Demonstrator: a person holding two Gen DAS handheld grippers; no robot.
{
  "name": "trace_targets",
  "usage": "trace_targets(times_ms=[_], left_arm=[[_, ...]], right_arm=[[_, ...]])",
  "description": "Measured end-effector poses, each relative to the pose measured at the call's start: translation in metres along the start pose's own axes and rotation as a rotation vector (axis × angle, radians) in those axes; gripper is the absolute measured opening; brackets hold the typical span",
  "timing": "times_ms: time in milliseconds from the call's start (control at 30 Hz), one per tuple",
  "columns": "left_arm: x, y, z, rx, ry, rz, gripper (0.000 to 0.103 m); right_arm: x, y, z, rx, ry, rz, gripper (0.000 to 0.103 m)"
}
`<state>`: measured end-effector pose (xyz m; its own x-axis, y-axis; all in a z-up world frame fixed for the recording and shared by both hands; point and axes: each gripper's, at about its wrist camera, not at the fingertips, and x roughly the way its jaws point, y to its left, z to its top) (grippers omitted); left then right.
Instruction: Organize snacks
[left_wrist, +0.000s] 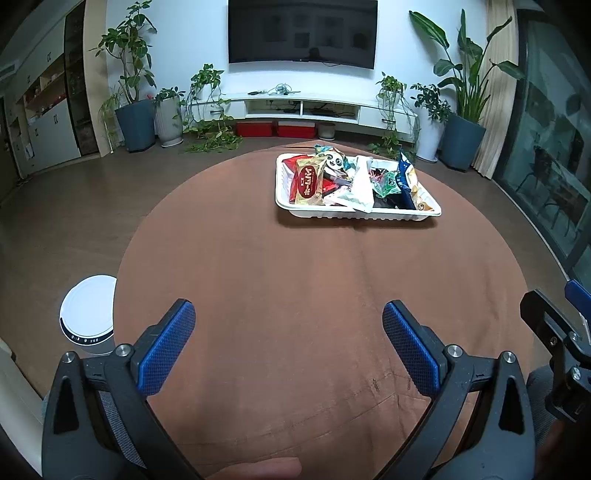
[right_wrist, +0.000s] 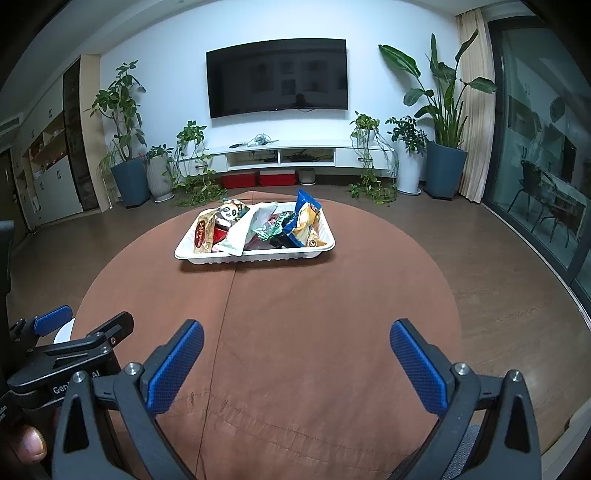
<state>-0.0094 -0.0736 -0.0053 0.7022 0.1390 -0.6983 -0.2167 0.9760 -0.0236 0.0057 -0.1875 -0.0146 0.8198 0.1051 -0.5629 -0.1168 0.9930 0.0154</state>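
A white plastic tray (left_wrist: 369, 214) (right_wrist: 258, 256) full of several snack packets stands at the far side of the round brown table (left_wrist: 295, 295) (right_wrist: 295, 314). Among the packets are a gold and red one (left_wrist: 308, 181) (right_wrist: 202, 234), a white pouch (left_wrist: 360, 184) (right_wrist: 240, 236) and a blue and yellow bag (left_wrist: 406, 181) (right_wrist: 304, 218). My left gripper (left_wrist: 288, 317) is open and empty over the near table. My right gripper (right_wrist: 295, 336) is open and empty beside it, well short of the tray.
A white round bin (left_wrist: 88, 310) stands on the floor left of the table. Potted plants (left_wrist: 133, 103), a TV stand (left_wrist: 306, 105) and a wall TV (left_wrist: 303, 31) lie beyond. A glass door (right_wrist: 546, 147) is on the right.
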Motion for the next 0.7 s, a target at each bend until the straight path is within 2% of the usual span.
trace_targets(times_ms=[700], left_arm=[[0.0041,0.0007,-0.0020,-0.001,0.003,0.007,0.103]], right_arm=[[0.0034,-0.0001,-0.0008,-0.003,0.015,-0.003,0.103]])
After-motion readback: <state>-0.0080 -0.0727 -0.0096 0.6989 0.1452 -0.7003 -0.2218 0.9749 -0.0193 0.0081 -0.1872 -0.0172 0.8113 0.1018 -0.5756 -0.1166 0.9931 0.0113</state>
